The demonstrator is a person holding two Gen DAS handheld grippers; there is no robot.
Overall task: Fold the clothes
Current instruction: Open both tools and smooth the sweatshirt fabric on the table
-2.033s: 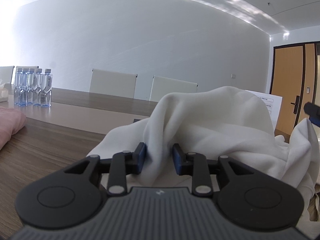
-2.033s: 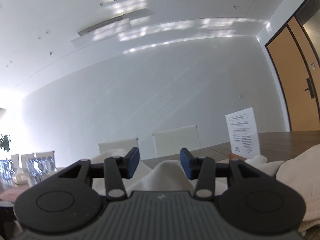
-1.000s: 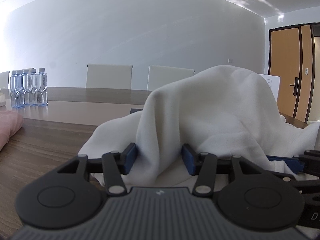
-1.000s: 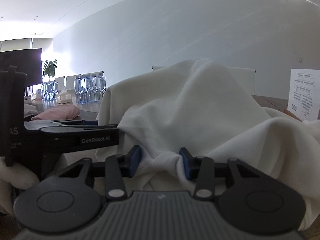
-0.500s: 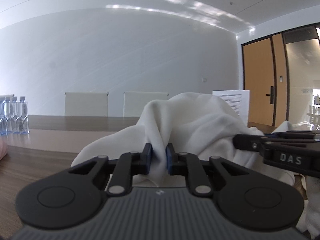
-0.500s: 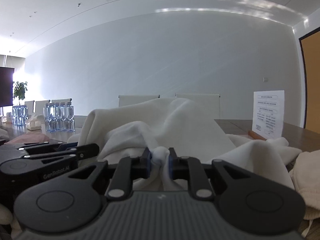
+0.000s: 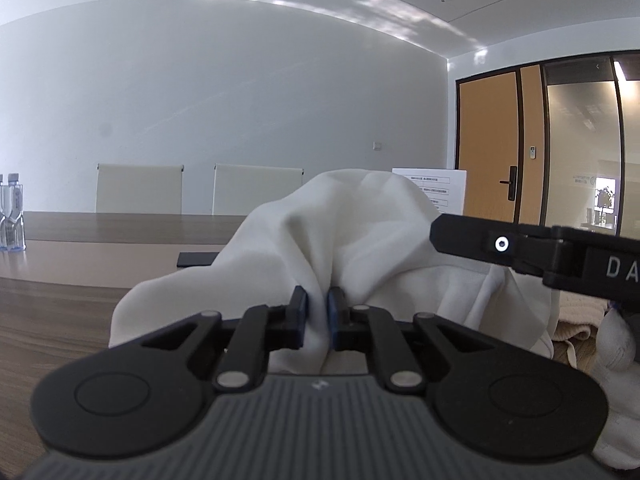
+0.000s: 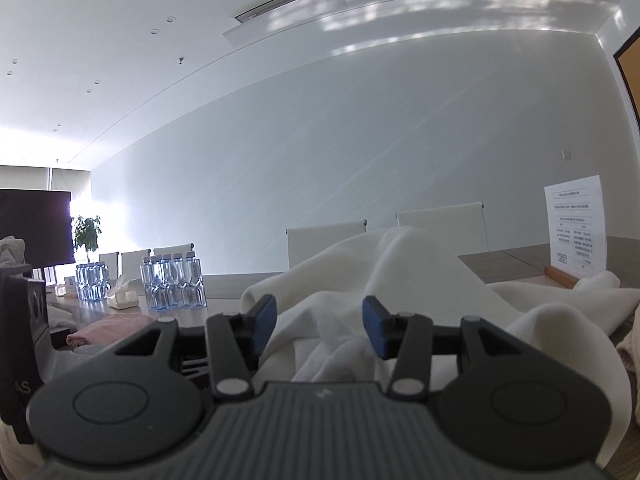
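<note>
Since 1 s ago, the left hand-held gripper (image 7: 317, 312) has been clamped on a fold of the white garment (image 7: 360, 236). The right hand-held gripper (image 8: 319, 326) is being opened, pads clear of cloth heaped on the table (image 7: 60, 304).

Two grippers: the left gripper (image 7: 317, 312) and the right gripper (image 8: 319, 322). One white garment (image 7: 352, 232) lies ahead of both. Left of the right gripper sit one pink garment (image 8: 114, 326), two clusters of water bottles (image 8: 174, 280) and two tissue packs (image 8: 122, 300). Two white chairs (image 7: 258, 190) stand beyond the left gripper, one printed sign (image 8: 576, 226) right of the right one.
</note>
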